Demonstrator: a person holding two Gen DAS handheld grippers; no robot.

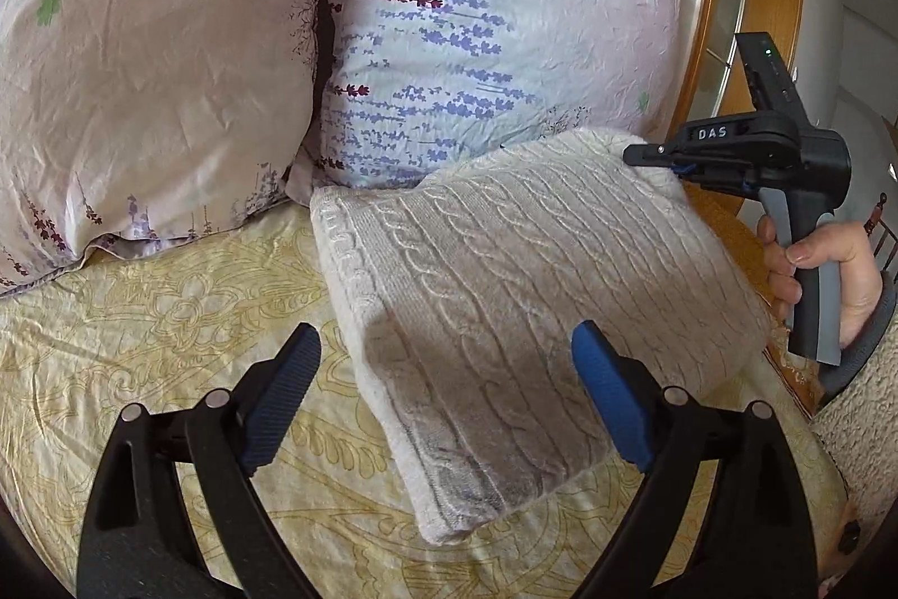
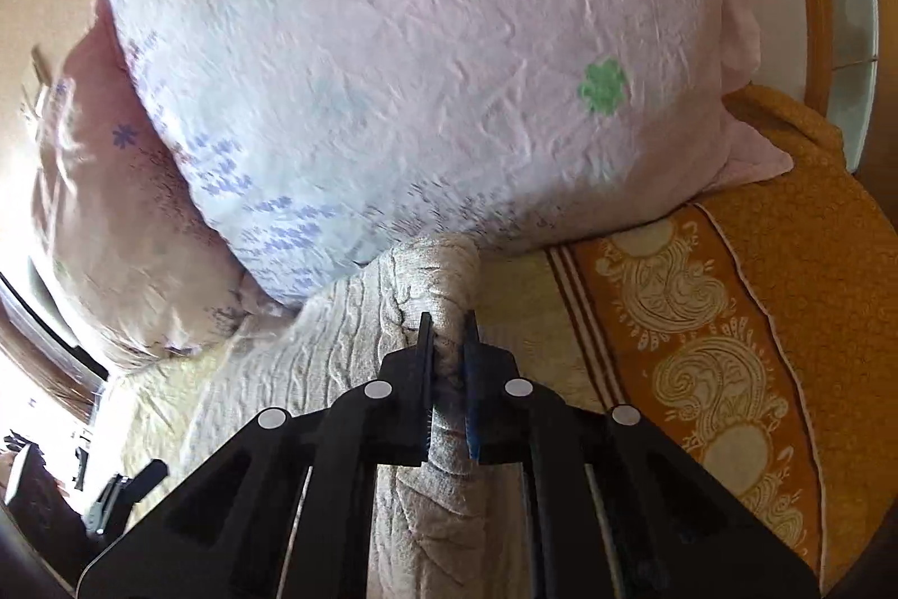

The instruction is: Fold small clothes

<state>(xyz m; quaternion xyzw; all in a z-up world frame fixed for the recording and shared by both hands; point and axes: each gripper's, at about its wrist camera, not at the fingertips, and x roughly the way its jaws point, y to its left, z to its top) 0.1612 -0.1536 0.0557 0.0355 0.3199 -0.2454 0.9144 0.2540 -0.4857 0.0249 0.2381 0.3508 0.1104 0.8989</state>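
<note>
The folded cream cable-knit sweater (image 1: 505, 273) lies on the yellow patterned bedspread (image 1: 140, 346), its far edge against 2 floral pillows (image 1: 477, 9) at the head of the bed. The right gripper (image 2: 449, 346) is clamped on its far right corner. The left gripper (image 1: 446, 369) hovers over its near edge, fingers wide apart, holding nothing.

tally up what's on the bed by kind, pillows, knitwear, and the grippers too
Pillows: 2, pink pillow and lavender-print pillow
Folded cable-knit sweater: 1
Grippers: 2, left gripper, right gripper
Total: 5
</note>
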